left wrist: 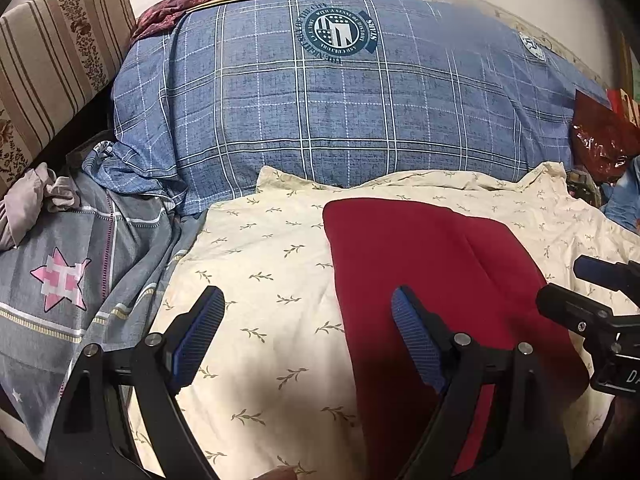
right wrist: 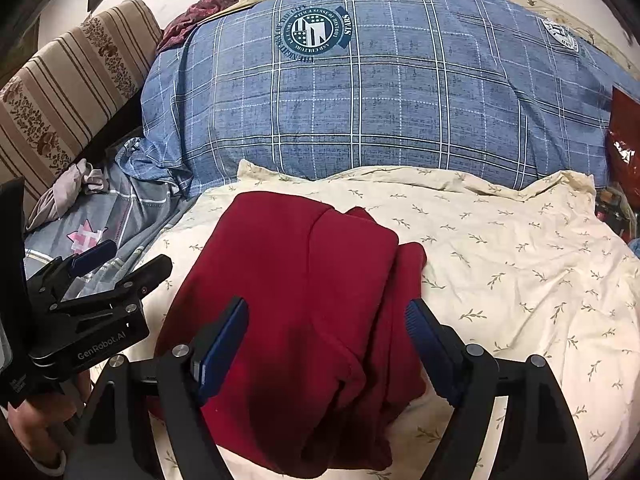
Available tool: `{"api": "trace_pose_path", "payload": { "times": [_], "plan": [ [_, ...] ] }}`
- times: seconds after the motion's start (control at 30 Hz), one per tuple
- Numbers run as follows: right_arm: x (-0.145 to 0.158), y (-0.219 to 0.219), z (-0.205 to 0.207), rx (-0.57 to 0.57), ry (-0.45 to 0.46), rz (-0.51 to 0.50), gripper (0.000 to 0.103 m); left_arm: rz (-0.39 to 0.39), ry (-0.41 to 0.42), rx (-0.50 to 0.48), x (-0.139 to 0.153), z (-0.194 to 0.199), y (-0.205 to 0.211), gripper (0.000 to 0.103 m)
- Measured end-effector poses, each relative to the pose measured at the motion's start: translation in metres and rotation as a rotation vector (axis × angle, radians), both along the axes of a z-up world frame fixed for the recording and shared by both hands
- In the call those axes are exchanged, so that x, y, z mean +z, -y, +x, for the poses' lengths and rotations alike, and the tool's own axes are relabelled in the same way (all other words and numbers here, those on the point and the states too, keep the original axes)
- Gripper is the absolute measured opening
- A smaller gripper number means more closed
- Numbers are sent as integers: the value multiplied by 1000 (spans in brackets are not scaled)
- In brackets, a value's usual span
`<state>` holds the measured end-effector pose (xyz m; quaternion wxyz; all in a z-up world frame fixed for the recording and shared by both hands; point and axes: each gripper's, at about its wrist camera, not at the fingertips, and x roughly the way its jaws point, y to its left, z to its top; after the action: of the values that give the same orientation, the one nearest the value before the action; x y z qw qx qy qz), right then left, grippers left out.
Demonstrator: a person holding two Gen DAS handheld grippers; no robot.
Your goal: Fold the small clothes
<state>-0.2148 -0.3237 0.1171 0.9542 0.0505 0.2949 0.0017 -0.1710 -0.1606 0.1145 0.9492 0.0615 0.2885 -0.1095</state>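
The blue-padded fingers (left wrist: 206,320) of the left gripper (left wrist: 308,300) stand spread wide and empty in the left wrist view, above a cream leaf-print sheet (left wrist: 260,248), with the right finger over the left part of the folded red garment (left wrist: 420,264) and the blue plaid duvet (left wrist: 340,112) piled behind. In the right wrist view, the right gripper (right wrist: 326,312) is likewise released, its fingers straddling the near part of the garment without pinching it, and the left gripper sits just left of the cloth.
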Motion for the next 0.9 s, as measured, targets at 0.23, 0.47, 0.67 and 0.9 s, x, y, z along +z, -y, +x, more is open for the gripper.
{"api": "trace_pose_path", "payload": {
  "times": [0.23,0.47,0.67,0.9],
  "plan": [
    [0,2,1,-3,-2,8,82,5,-7,-4,-2,1,2,86],
    [-2,3,2,-1,-9,10,82,9,-12,-7,-4,2,4,86],
    [-4,5,4,5,-13,10,82,5,-18,-7,-5,3,3,86],
    [-6,5,8,14,-18,9,82,6,-16,-5,-5,3,2,86]
  ]
}}
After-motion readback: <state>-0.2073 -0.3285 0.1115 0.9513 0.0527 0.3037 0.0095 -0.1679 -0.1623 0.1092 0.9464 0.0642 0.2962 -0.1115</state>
